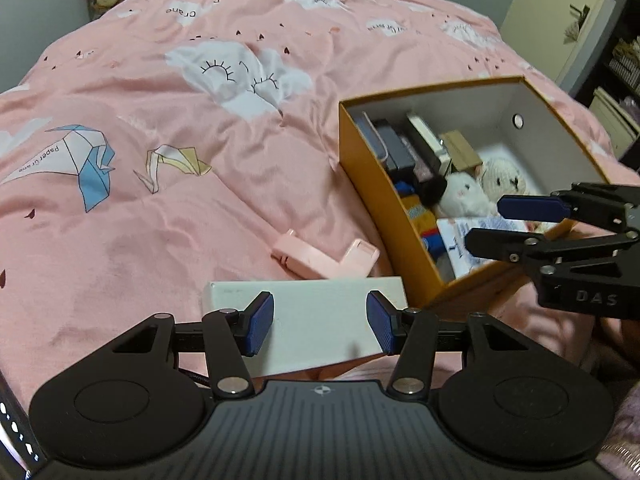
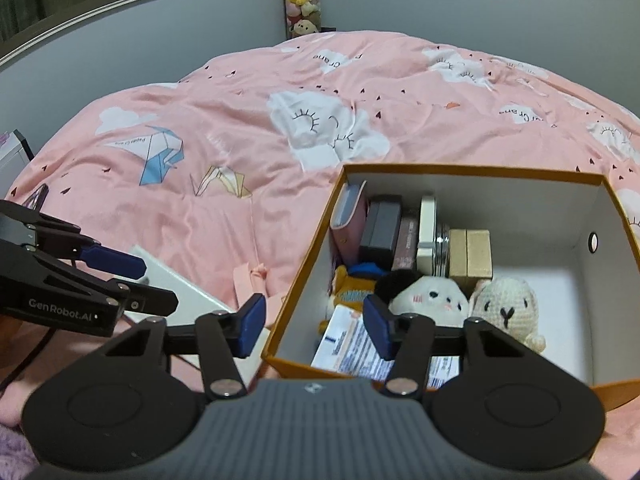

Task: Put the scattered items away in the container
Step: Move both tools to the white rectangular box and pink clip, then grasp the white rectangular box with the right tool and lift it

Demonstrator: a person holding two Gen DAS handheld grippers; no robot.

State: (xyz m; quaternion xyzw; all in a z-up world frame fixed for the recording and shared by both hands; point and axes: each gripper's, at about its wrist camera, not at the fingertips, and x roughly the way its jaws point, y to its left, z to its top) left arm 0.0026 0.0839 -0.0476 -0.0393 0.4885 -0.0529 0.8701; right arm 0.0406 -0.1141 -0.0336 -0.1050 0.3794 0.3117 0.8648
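Observation:
An open orange cardboard box (image 1: 372, 184) (image 2: 472, 169) sits on the pink bed. It holds small boxes, a pink wallet (image 2: 348, 220), a white plush (image 2: 432, 296), a cream crochet bunny (image 2: 504, 304) and a printed packet (image 2: 352, 348). A flat white box (image 1: 316, 320) (image 2: 180, 280) lies left of it, with a pink plastic piece (image 1: 320, 258) (image 2: 256, 280) just beyond. My left gripper (image 1: 320, 322) (image 2: 156, 284) hovers open over the white box, pads not pressing it. My right gripper (image 2: 316, 326) (image 1: 508, 226) is open and empty, straddling the orange box's near left corner.
The pink duvet (image 1: 180, 220) with cloud and paper-crane prints covers the whole bed. Stuffed toys (image 2: 302, 0) are stacked against the far grey wall. A pale door (image 1: 560, 20) and dark shelves (image 1: 624, 68) stand to the right of the bed.

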